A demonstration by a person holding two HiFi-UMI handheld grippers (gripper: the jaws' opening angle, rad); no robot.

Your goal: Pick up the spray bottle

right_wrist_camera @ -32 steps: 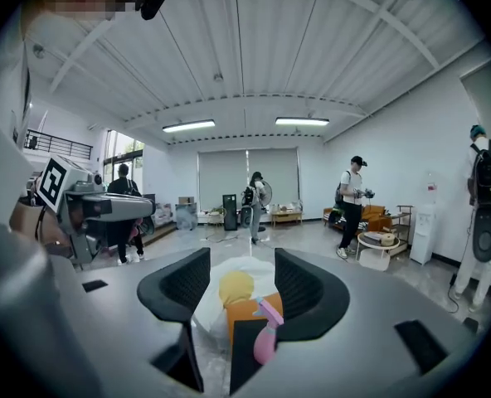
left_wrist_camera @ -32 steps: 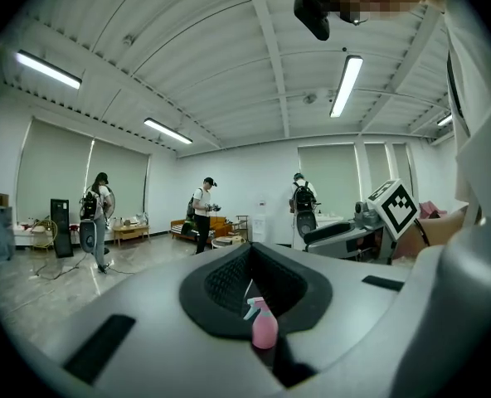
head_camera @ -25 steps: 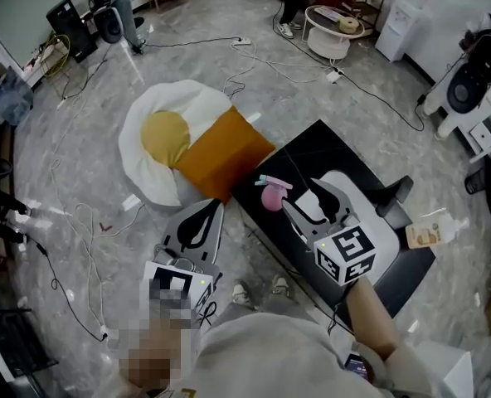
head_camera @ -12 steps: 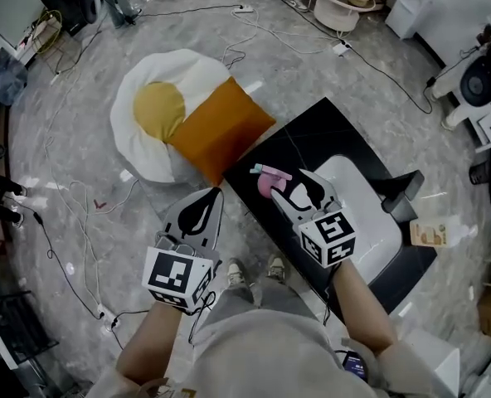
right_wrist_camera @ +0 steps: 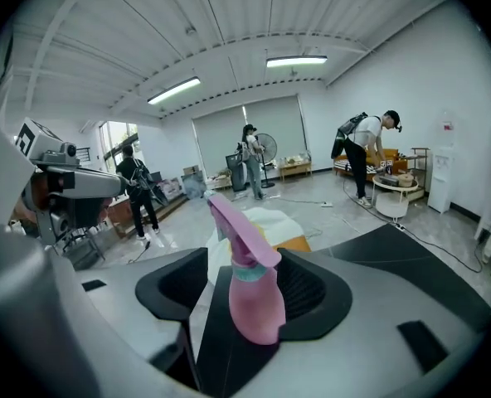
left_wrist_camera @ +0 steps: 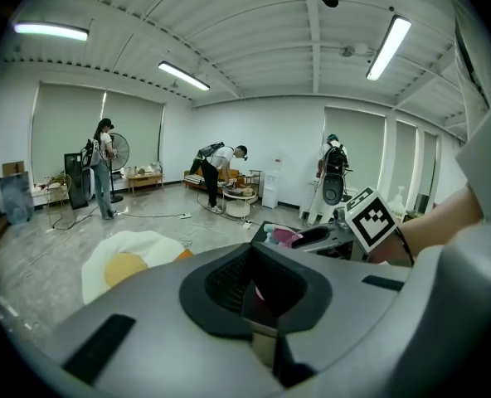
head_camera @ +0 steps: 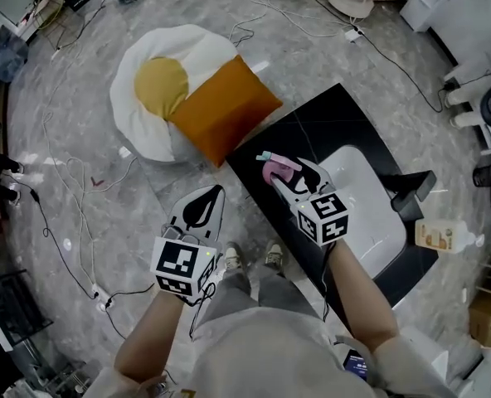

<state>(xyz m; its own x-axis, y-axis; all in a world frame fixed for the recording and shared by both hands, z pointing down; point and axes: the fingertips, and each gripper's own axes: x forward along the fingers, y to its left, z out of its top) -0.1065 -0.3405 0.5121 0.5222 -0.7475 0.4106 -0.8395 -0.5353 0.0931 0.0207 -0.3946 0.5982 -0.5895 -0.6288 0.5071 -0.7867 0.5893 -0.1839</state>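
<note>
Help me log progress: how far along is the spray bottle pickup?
Approach looks done: the right gripper sits with its jaws on either side of the pink spray bottle, which stands upright on the black table. In hand: the grasp, since the jaws are apart and not clamped. Left: closing on the bottle and lifting it. The left gripper is shut and empty, off over the floor.

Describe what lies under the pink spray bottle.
The spray bottle stands on the black table, whose top shows beside it between the open jaws of the right hand-held gripper. The bottle's base, and anything directly beneath it, is covered by the bottle and the jaws.
</note>
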